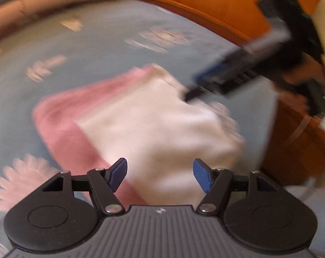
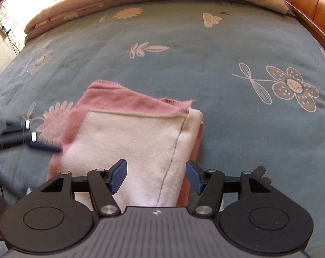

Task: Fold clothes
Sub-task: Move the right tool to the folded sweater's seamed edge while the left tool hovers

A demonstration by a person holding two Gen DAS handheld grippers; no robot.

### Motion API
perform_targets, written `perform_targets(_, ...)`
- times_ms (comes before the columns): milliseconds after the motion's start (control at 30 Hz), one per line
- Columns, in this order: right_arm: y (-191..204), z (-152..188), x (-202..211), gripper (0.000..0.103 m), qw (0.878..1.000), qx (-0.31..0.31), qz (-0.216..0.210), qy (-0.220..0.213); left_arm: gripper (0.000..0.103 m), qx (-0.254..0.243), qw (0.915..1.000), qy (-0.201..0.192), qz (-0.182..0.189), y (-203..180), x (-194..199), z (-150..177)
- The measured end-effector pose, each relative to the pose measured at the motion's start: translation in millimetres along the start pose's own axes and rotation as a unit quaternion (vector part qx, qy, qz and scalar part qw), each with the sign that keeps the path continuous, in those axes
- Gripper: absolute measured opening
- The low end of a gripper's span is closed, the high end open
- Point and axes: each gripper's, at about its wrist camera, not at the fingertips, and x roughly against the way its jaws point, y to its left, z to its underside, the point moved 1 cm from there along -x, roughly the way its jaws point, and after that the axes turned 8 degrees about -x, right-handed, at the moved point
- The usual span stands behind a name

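folded pink knit garment w/ fuzzy cream-white lining (image 2: 128, 137) lying flat on grey-blue floral bedspread (image 2: 205, 53), near orange wooden bed frame (image 1: 205, 4). looks nearly done, prob. risk: top cream layer could slide or spring open if snagged by a finger on pull-away, seam edge at right sitting loose. left gripper (image 1: 160, 175) wide open, empty, above cloth. right gripper (image 2: 156, 177) likewise released, holding nothing, jaws straddling the cream panel w/o pinching it.

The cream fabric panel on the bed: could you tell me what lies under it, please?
Under the cream panel lies pink knit fabric, showing along its far, left and right edges, on the blue floral bedspread. Whatever is beneath its middle is covered.
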Motion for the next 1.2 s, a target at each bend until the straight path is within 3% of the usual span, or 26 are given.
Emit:
perform_targets(67,2,0,-5,0.065,1.000,0.002,-0.001,0.002,0.067,0.021,0.9995,0.020,0.009,5,-14,9)
perform_targets(167,7,2,-12,0.065,1.000,0.008,0.000,0.011,0.065,0.052,0.9983,0.019,0.018,9,-22,9)
perform_targets(367,18,10,-1,0.065,0.999,0.031,-0.026,0.019,0.068,-0.012,0.9998,-0.007,-0.015,-5,2,-2)
perform_targets(467,23,16,-2,0.065,0.997,0.039,-0.054,0.037,0.067,-0.009,0.9994,0.022,-0.027,4,-10,3)
perform_targets(567,21,26,-20,0.065,0.996,0.047,-0.023,0.068,0.069,-0.027,0.9989,0.018,-0.034,4,-17,0)
perform_targets(633,16,25,-20,0.065,0.997,0.045,-0.006,0.063,0.068,-0.023,0.9990,0.011,-0.036,4,-12,-4)
perform_targets(733,5,22,-5,0.065,0.999,0.006,-0.015,0.043,0.068,-0.006,0.9993,0.002,-0.037,9,-4,-2)
perform_targets(900,-21,27,-4,0.065,0.996,-0.063,-0.003,0.059,0.068,0.004,0.9994,0.000,-0.036,12,5,2)
perform_targets(1033,-31,40,-10,0.065,0.992,-0.104,-0.020,0.074,0.068,-0.018,0.9995,-0.003,-0.025,3,10,-2)
perform_targets(1200,-41,51,-12,0.065,0.983,-0.164,-0.054,0.062,0.068,-0.051,0.9987,0.001,0.009,-14,2,-11)
